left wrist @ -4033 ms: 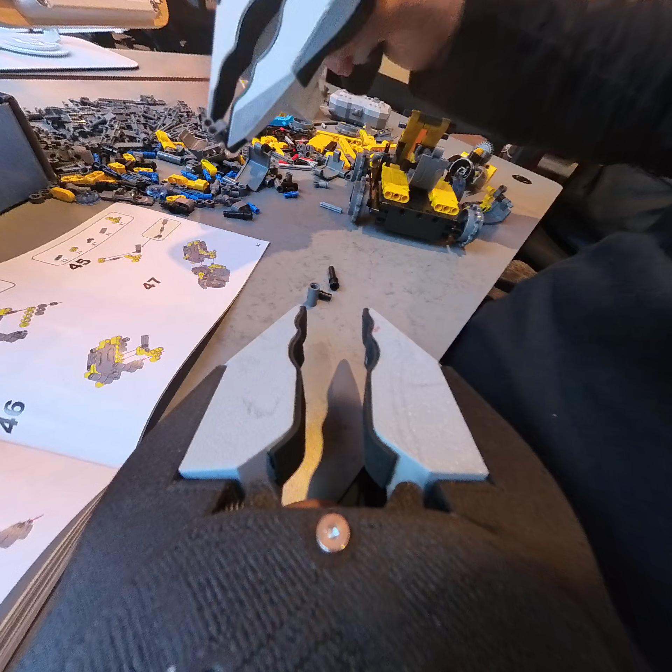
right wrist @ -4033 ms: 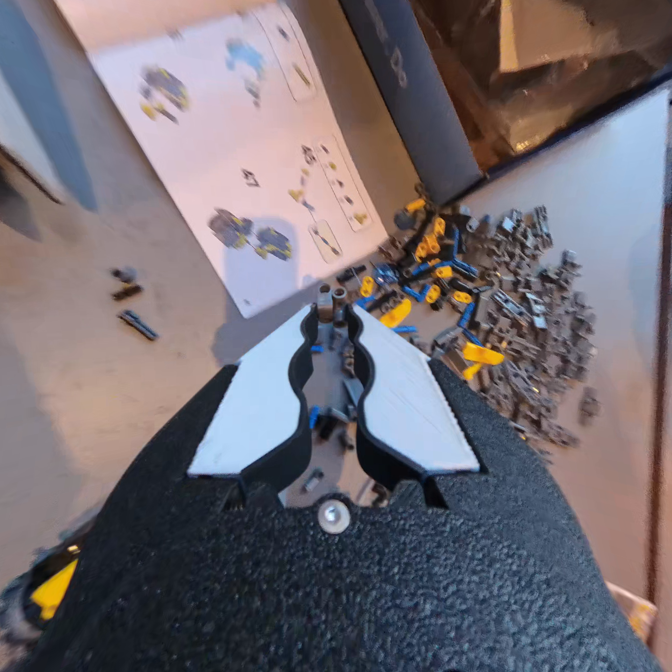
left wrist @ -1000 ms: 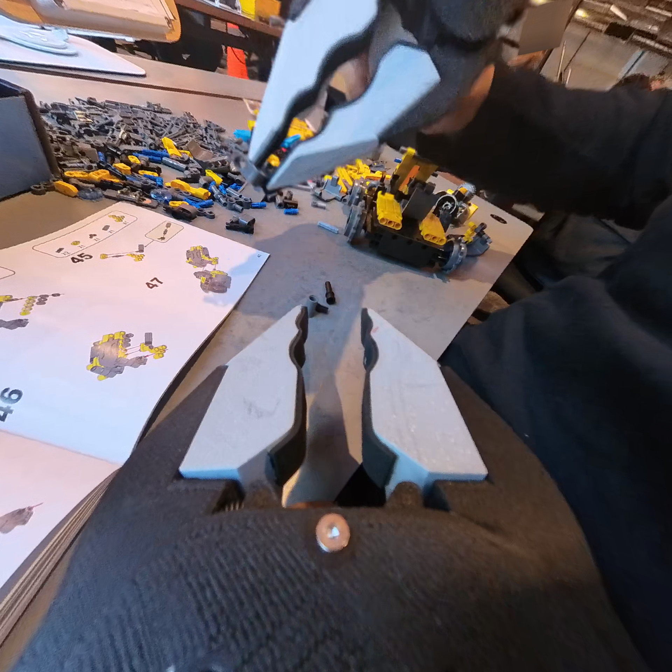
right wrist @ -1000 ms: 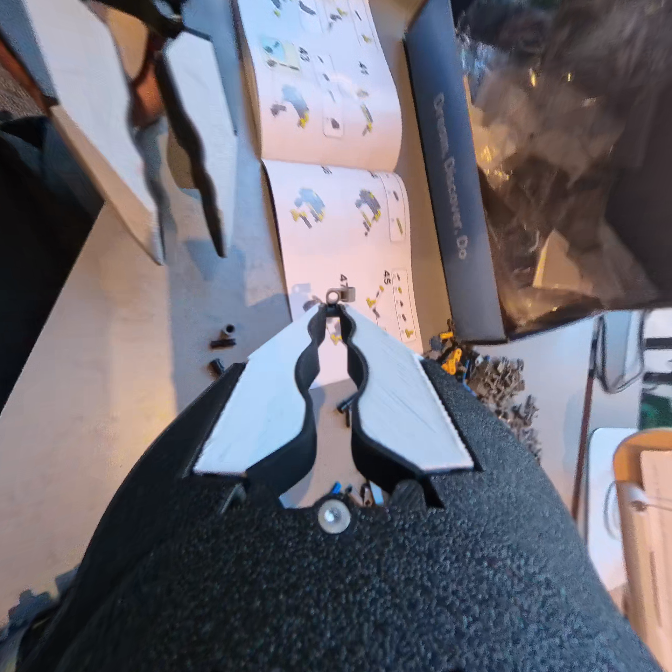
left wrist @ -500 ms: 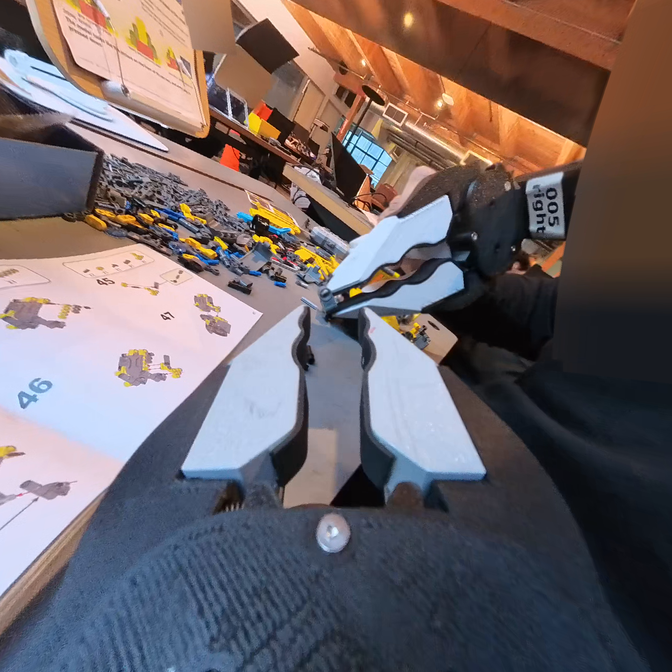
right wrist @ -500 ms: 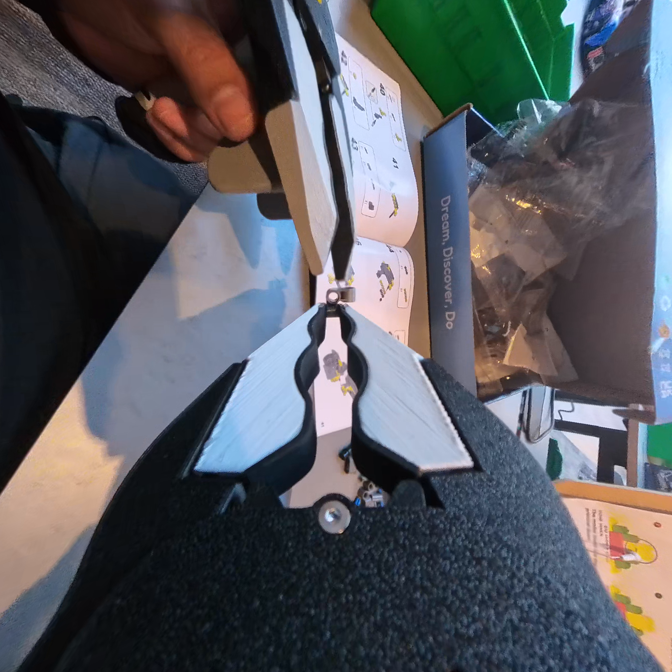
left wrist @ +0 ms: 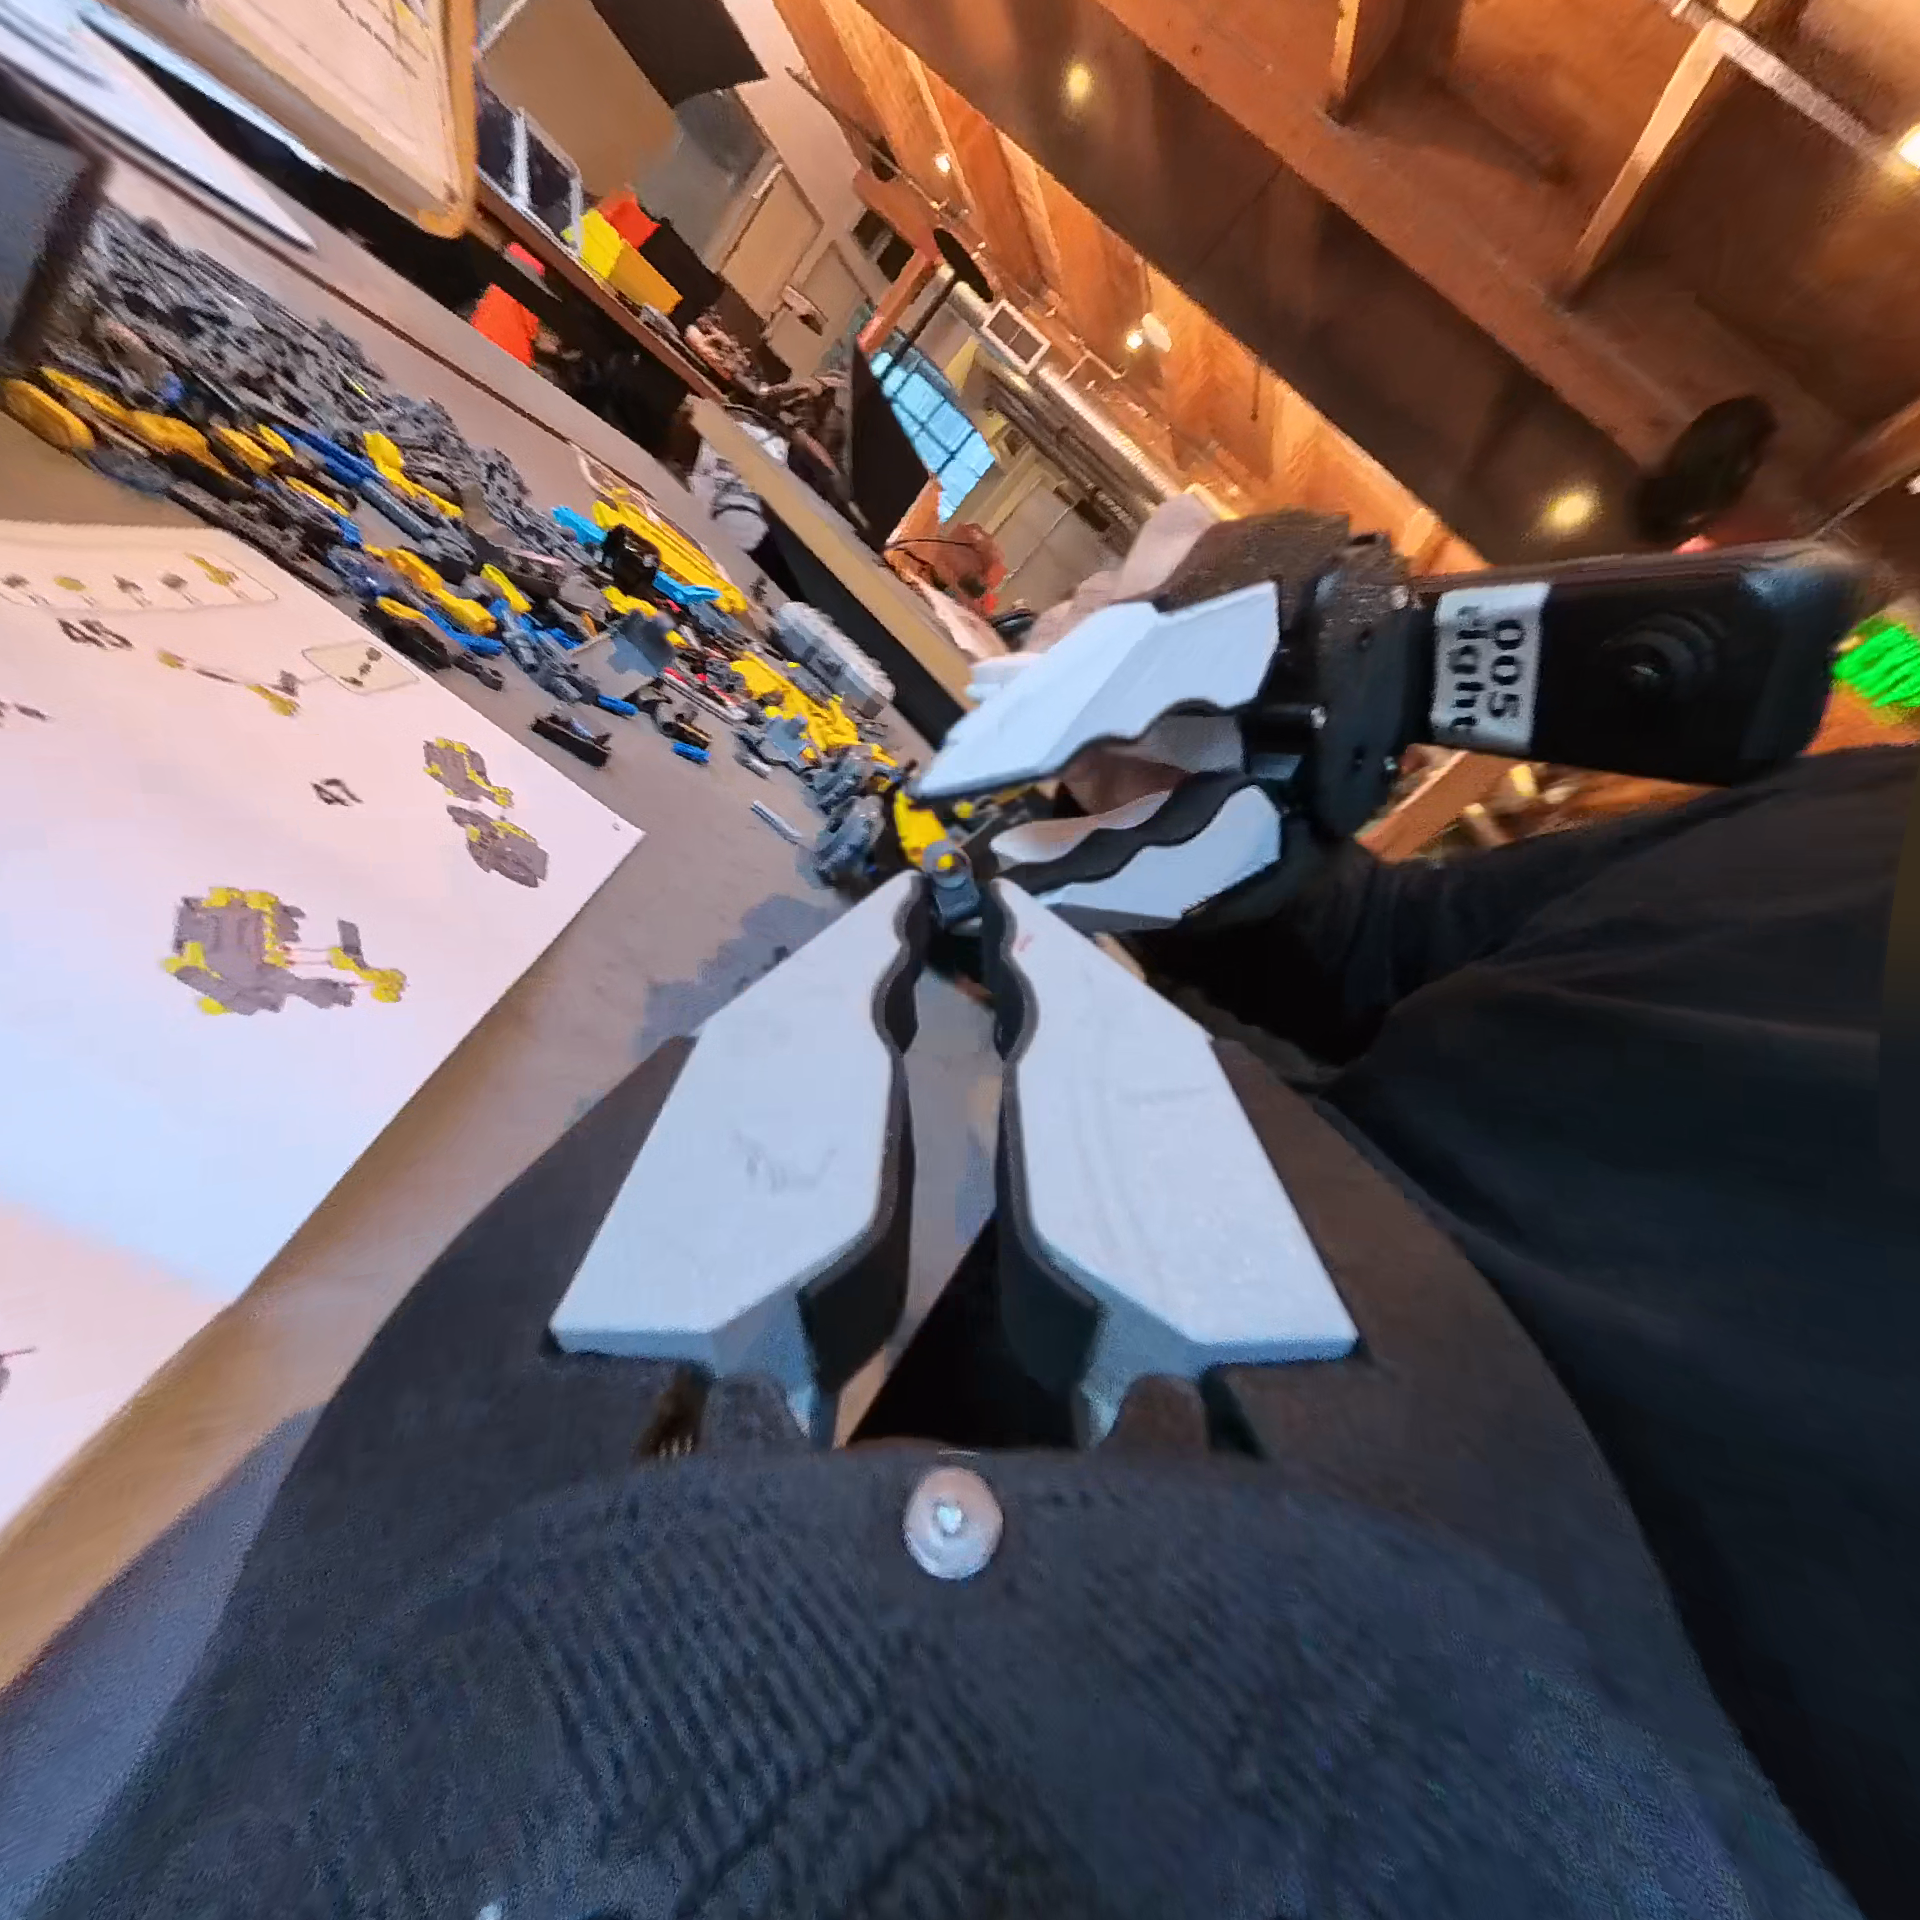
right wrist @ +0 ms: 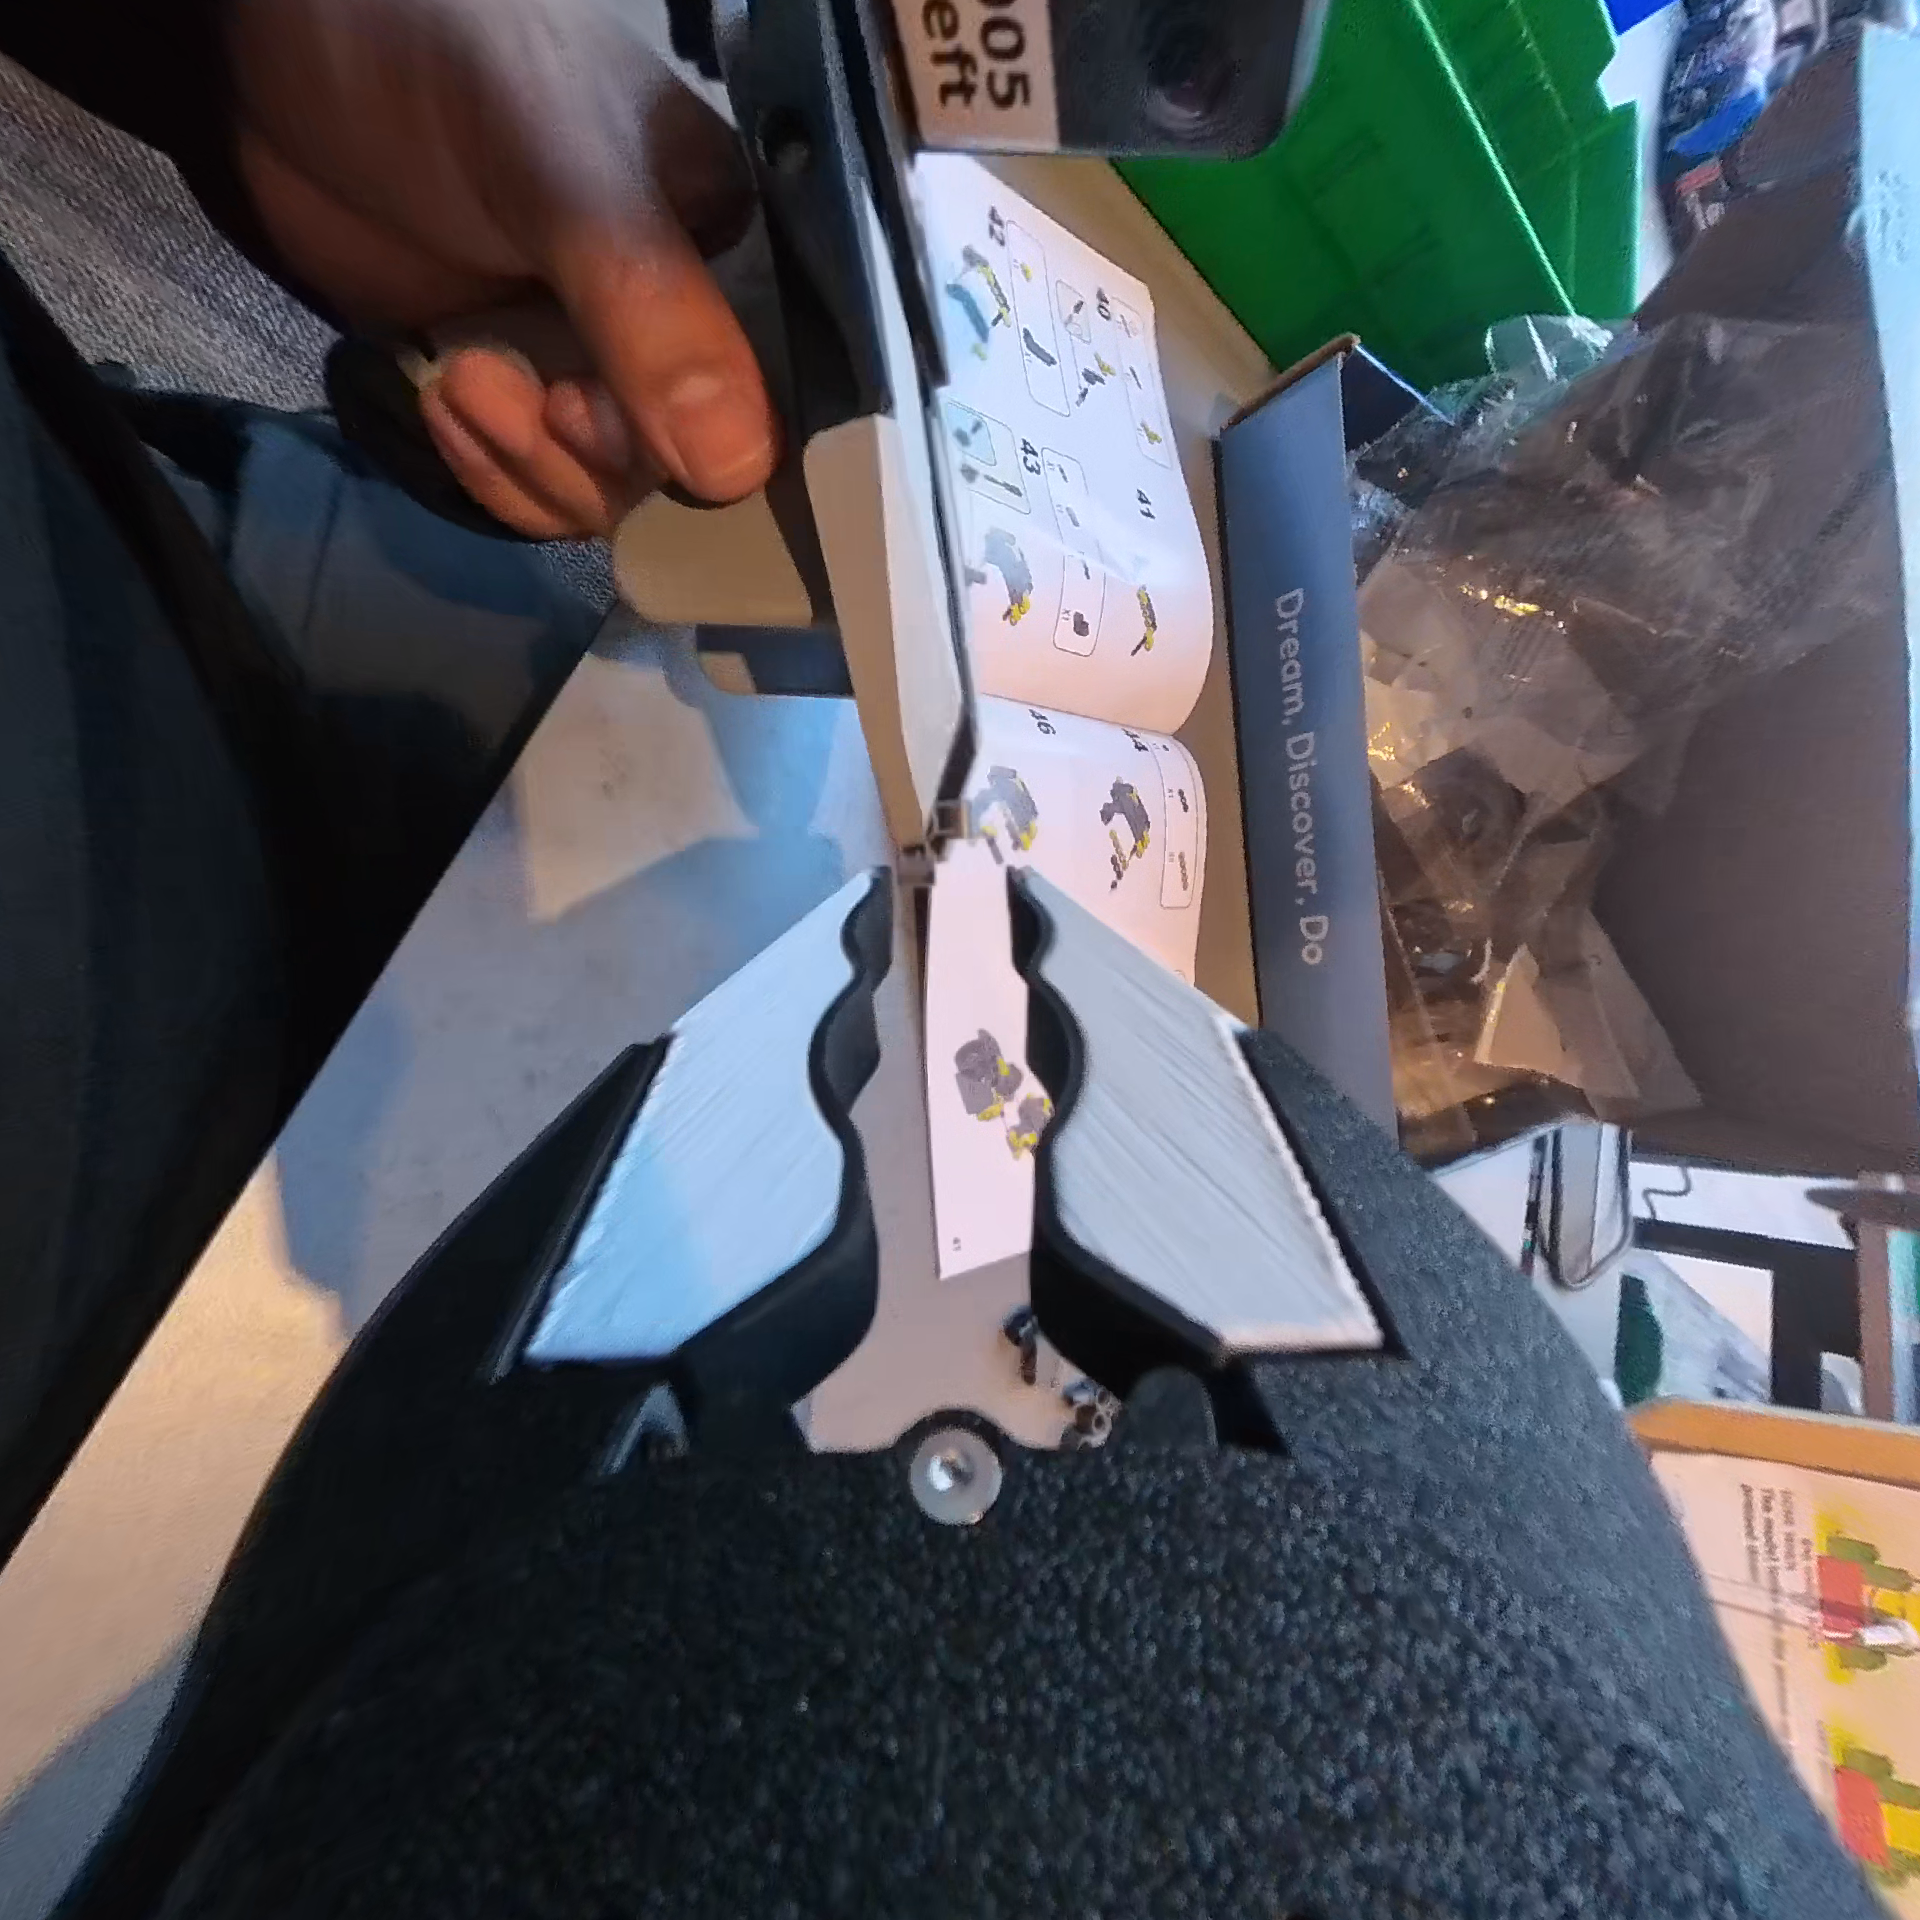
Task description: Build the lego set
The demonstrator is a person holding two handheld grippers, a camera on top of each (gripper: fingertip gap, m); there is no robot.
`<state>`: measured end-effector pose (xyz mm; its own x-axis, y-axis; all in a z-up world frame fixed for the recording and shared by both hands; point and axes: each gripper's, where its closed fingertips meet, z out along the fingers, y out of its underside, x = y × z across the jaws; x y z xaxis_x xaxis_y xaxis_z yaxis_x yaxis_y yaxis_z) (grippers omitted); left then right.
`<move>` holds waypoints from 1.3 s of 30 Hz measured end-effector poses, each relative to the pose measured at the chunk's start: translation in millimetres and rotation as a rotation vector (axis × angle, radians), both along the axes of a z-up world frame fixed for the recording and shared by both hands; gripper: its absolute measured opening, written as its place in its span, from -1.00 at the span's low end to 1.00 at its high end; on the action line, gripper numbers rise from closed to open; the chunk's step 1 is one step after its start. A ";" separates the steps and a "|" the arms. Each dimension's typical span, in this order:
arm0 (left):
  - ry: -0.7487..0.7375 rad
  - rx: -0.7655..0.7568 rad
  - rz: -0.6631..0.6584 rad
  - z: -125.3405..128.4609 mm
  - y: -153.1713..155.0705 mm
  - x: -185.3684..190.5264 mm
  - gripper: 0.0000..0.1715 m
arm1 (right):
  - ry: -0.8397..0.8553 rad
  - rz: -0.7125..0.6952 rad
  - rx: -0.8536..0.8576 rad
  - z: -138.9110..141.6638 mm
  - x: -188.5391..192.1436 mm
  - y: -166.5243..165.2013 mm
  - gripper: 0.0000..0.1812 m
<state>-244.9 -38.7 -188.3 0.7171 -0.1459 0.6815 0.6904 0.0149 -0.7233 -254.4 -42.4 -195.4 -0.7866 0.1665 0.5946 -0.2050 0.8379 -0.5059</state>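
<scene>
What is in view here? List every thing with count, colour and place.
table: one, grey, under everything
instruction booklet: one, white, open on the table's left
loose parts: many, grey, yellow, blue and black, piled beyond the booklet
part-built model: one, yellow and grey, behind the fingertips, mostly hidden
box: one, dark, flap open, beside the booklet
plastic bags: several, clear, inside the box
bin: one, green, behind the box
small connector piece: one, grey, pinched at the left gripper's tips
hand: one, gripping the left gripper's handle
left gripper: fingers shut on the connector piece
right gripper: fingers open, tips right at the piece
</scene>
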 end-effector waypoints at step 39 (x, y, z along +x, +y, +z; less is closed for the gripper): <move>0.574 -0.170 0.075 -9.8 -0.3 8.8 -0.90 | -0.666 -0.187 -0.349 -15.5 12.5 10.9 -0.86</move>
